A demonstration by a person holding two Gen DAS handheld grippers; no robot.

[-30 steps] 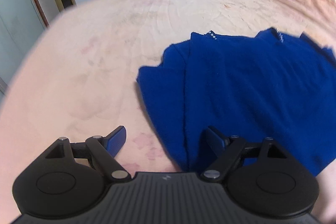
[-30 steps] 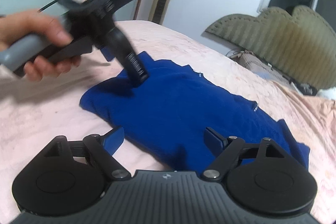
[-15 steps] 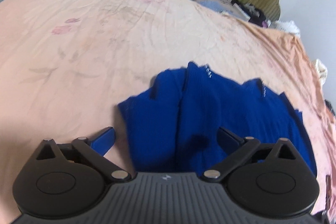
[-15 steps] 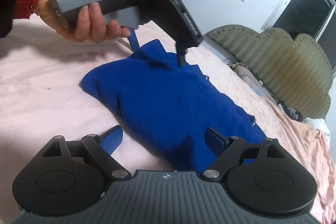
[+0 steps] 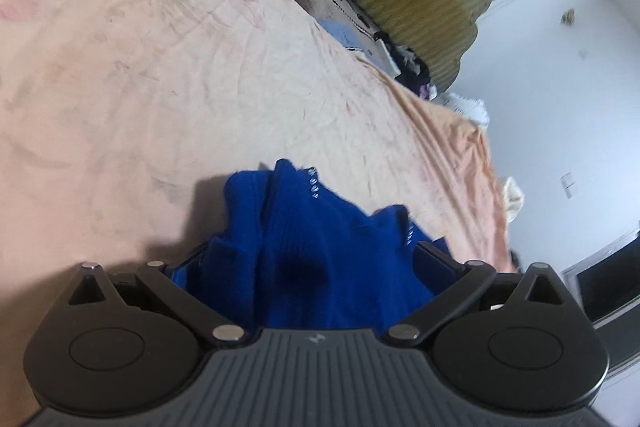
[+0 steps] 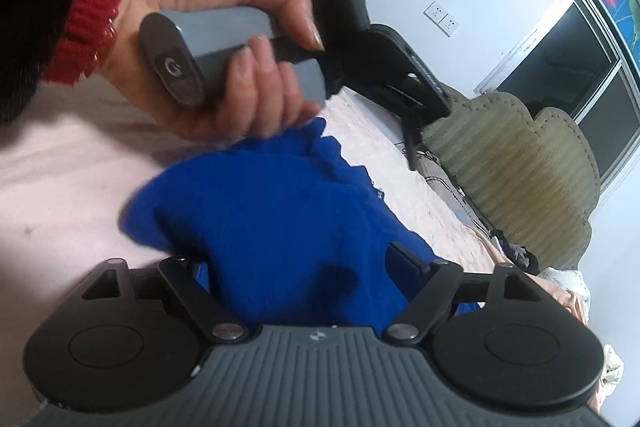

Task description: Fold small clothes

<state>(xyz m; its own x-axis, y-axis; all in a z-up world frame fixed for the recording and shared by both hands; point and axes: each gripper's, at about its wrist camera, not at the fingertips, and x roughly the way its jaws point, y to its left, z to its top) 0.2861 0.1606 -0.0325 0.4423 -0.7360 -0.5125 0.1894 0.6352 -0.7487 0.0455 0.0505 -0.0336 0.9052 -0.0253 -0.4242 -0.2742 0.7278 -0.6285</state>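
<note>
We see our left hand-held gripper (image 5: 312,267) spread wide, with the blue sweater (image 5: 320,251) bunched between its fingers; whether they actually touch the cloth, we cannot tell. Our right hand-held gripper (image 6: 298,269) is likewise wide apart, the sweater's near edge lying between its fingers. The sweater rests on the bed (image 5: 160,87), with the pink sheet around it (rumpled and faintly stained). Above the sweater in the right wrist view, our left hand (image 6: 224,55) grips a grey handle. Beyond the sweater stands a green headboard (image 6: 532,163).
</note>
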